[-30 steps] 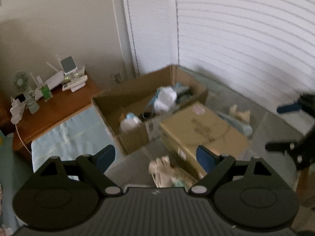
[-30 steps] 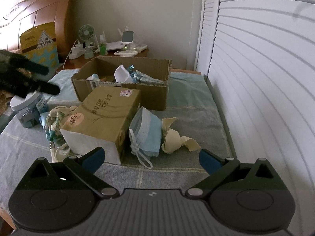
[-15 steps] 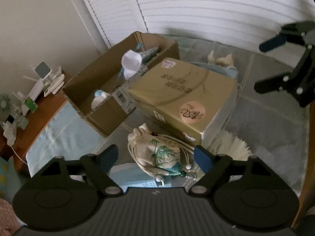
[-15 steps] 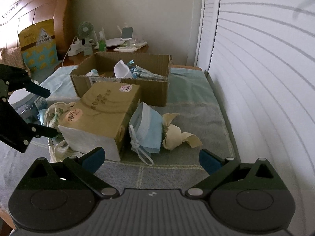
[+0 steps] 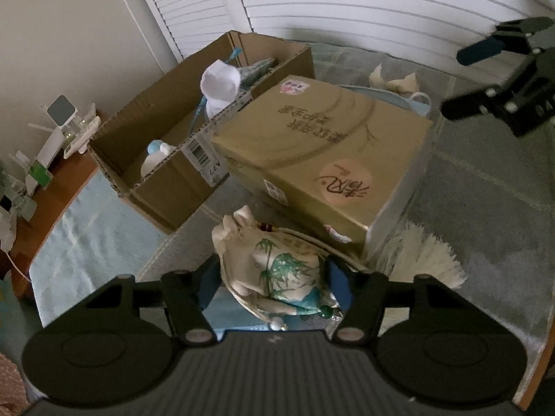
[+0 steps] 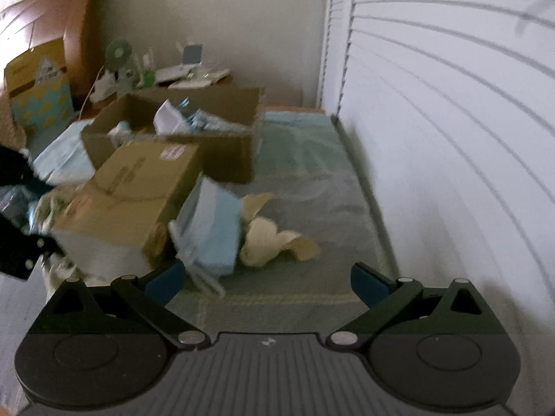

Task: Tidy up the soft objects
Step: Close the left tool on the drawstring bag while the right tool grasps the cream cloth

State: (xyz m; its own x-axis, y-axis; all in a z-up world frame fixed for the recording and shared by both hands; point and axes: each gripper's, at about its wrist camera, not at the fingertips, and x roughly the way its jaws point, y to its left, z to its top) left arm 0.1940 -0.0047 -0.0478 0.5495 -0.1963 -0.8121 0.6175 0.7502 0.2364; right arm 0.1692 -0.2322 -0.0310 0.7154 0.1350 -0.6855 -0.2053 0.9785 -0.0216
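Note:
A cream pouch printed with green bamboo (image 5: 274, 267) lies on the bed in front of a tan tissue carton (image 5: 322, 159). My left gripper (image 5: 274, 279) has its blue pads on both sides of the pouch, closing on it. An open cardboard box (image 5: 194, 128) behind holds a white soft item (image 5: 218, 83). In the right wrist view my right gripper (image 6: 267, 280) is open and empty above the blanket, near a blue face mask (image 6: 215, 232) and a crumpled cream cloth (image 6: 274, 239). The right gripper also shows in the left wrist view (image 5: 485, 79).
White louvred doors (image 6: 451, 138) run along the right. A bedside table (image 5: 45, 187) with a router and small gadgets stands at the back left. A fluffy white item (image 5: 419, 256) lies beside the carton. The wooden headboard (image 6: 52, 27) is at far left.
My left gripper has dropped toward the bamboo pouch and its fingers have closed in around it. The right gripper has shifted slightly forward, still open.

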